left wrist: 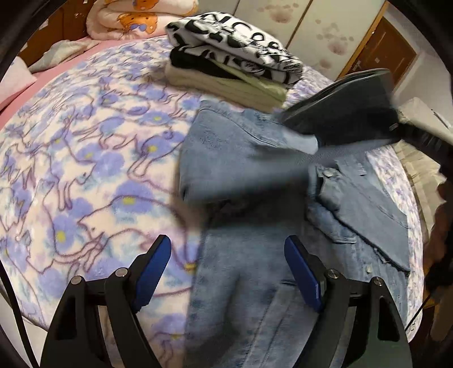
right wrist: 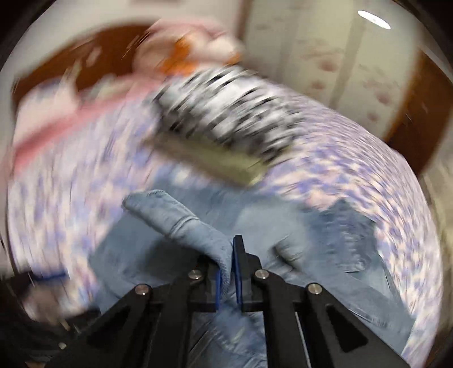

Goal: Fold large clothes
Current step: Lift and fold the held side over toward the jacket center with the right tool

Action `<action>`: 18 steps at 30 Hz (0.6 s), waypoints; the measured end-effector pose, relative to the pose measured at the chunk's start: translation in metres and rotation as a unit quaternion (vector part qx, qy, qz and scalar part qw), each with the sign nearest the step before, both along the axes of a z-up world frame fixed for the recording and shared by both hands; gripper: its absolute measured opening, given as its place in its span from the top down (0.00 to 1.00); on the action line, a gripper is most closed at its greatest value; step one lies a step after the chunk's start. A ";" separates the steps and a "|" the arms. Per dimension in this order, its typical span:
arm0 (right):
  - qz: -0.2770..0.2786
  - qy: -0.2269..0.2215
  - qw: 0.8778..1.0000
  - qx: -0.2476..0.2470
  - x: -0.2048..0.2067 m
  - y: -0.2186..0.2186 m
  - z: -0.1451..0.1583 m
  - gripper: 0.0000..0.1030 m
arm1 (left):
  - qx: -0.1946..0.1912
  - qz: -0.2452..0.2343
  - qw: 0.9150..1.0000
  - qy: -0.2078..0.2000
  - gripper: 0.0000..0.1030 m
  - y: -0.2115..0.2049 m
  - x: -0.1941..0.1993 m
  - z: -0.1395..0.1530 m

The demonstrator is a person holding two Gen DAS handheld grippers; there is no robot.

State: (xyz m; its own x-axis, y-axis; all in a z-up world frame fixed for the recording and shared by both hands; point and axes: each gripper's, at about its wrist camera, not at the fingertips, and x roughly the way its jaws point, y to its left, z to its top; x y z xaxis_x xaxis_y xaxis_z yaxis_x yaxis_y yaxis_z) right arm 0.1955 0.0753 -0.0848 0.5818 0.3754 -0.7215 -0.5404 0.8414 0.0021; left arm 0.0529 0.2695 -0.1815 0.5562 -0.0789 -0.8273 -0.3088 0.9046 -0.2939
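A blue denim jacket [left wrist: 254, 175] lies spread on the floral blanket [left wrist: 85, 141] of a bed. My left gripper [left wrist: 228, 243] hangs open just above the jacket's near left edge, with nothing between its blue pads. In the left wrist view my right gripper [left wrist: 339, 113] is a blurred dark shape over the jacket's far right part. In the right wrist view that gripper [right wrist: 226, 254] is shut on a fold of the denim sleeve [right wrist: 175, 218], which stretches up and left from the jaws, lifted off the jacket's body [right wrist: 311, 226]. This view is heavily blurred.
A stack of folded clothes [left wrist: 232, 65], topped by a black-and-white printed one, sits just beyond the jacket. A rolled pink quilt [left wrist: 136, 17] lies at the head of the bed. The bed's edge and floor [left wrist: 419, 169] run along the right.
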 end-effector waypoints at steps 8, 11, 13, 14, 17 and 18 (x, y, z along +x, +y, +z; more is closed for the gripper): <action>-0.207 0.093 0.970 0.085 -0.001 -0.167 -0.039 0.92 | 0.009 -0.046 0.999 -0.013 0.21 -0.031 0.010 0.004; -0.234 0.187 0.952 0.059 -0.014 -0.199 -0.092 0.90 | 0.009 -0.059 0.998 -0.006 0.21 -0.041 0.021 -0.001; -0.249 0.223 0.941 0.057 -0.026 -0.216 -0.112 0.87 | 0.009 -0.064 0.998 -0.004 0.21 -0.044 0.029 -0.003; -0.255 0.235 0.936 0.066 -0.032 -0.226 -0.118 0.86 | 0.009 -0.065 0.998 -0.003 0.21 -0.044 0.035 -0.003; -0.255 0.233 0.934 0.094 -0.040 -0.243 -0.114 0.70 | 0.010 -0.064 0.998 -0.002 0.21 -0.043 0.052 -0.003; -0.253 0.222 0.937 0.097 -0.039 -0.246 -0.109 0.66 | 0.013 -0.064 0.998 -0.003 0.21 -0.041 0.058 -0.003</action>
State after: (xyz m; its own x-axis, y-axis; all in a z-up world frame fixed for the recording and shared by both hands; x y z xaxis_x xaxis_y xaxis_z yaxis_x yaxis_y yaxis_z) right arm 0.1569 -0.1706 -0.1936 0.3788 0.2829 -0.8812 0.0175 0.9498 0.3124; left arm 0.1113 0.2288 -0.1846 0.5475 -0.1274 -0.8271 -0.1887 0.9441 -0.2703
